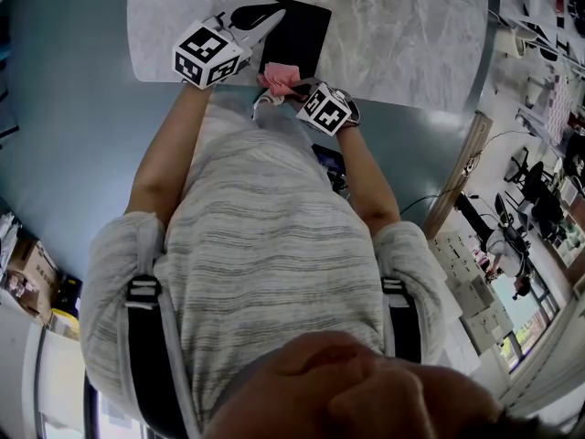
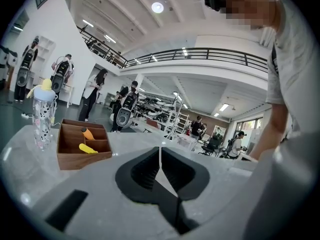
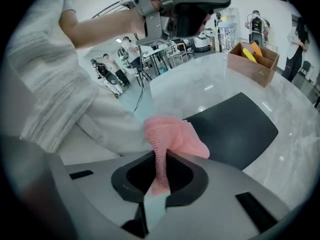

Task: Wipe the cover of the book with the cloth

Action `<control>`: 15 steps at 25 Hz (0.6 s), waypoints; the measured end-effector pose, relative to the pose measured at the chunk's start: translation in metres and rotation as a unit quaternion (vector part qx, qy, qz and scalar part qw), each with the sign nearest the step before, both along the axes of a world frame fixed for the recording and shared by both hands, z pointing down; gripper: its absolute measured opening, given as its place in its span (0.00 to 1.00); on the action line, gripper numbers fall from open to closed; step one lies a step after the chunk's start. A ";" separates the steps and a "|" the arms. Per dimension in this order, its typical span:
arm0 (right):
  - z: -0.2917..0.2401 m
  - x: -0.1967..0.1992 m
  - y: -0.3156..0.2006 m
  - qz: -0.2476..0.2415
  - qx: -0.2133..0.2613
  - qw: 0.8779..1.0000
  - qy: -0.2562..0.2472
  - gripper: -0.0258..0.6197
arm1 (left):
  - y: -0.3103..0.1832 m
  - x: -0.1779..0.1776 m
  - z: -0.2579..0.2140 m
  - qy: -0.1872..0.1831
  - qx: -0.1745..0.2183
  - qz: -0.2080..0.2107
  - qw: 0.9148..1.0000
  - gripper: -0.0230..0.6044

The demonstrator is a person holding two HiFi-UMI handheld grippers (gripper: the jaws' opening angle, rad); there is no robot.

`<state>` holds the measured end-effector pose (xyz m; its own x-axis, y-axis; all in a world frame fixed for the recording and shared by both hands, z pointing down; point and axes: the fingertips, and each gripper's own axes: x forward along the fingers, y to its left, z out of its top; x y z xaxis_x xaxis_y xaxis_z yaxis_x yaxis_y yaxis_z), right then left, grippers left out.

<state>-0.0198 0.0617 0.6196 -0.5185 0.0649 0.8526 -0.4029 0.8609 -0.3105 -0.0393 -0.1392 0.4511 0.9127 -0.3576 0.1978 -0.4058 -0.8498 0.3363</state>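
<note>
Two grippers work over a pale marble table (image 1: 402, 35), one at each side of a black book (image 1: 297, 35).

At the left of the head view, the left gripper (image 1: 267, 16) reaches across the book's far left corner. Whether it presses on the cover I cannot tell. In its own view the left gripper (image 2: 160, 154) has its jaws closed together with nothing between them, and it looks out almost level across the tabletop. Beyond it stand a clear bottle (image 2: 44, 114) with a yellow top and, just beside that, a wooden box (image 2: 82, 144) with orange and yellow items in its compartments.

The book (image 3: 235, 129) lies flat and closed near the table's near edge.

A pink cloth (image 1: 279, 79) sits bunched at the book's near edge. The right gripper (image 1: 291, 88) slants down at it from the person's side. In the right gripper view, the right gripper (image 3: 161, 156) has its jaws clamped on a strip of the cloth (image 3: 172, 134), and the loose bunch hangs over the book's near corner.
</note>
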 end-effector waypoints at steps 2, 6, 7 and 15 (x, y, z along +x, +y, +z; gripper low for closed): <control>-0.016 -0.005 0.002 -0.002 0.006 1.000 -0.021 0.09 | -0.001 -0.002 -0.002 0.000 0.001 -0.002 1.000 0.07; -0.051 -0.009 -0.023 0.007 0.063 0.997 -0.046 0.09 | 0.000 -0.007 -0.003 0.002 0.003 -0.006 1.000 0.07; -0.059 -0.008 -0.034 0.011 0.082 0.996 -0.046 0.09 | -0.002 -0.008 -0.004 0.002 0.004 -0.007 1.000 0.07; -0.081 0.025 -0.133 0.108 0.209 0.972 -0.022 0.09 | -0.007 -0.010 -0.008 0.006 0.009 -0.016 1.000 0.07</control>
<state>0.0055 -0.0710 0.5385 -0.5178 -0.3965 0.7581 -0.5833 0.8118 0.0262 -0.0490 -0.1458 0.4436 0.9030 -0.3902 0.1798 -0.4289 -0.8427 0.3252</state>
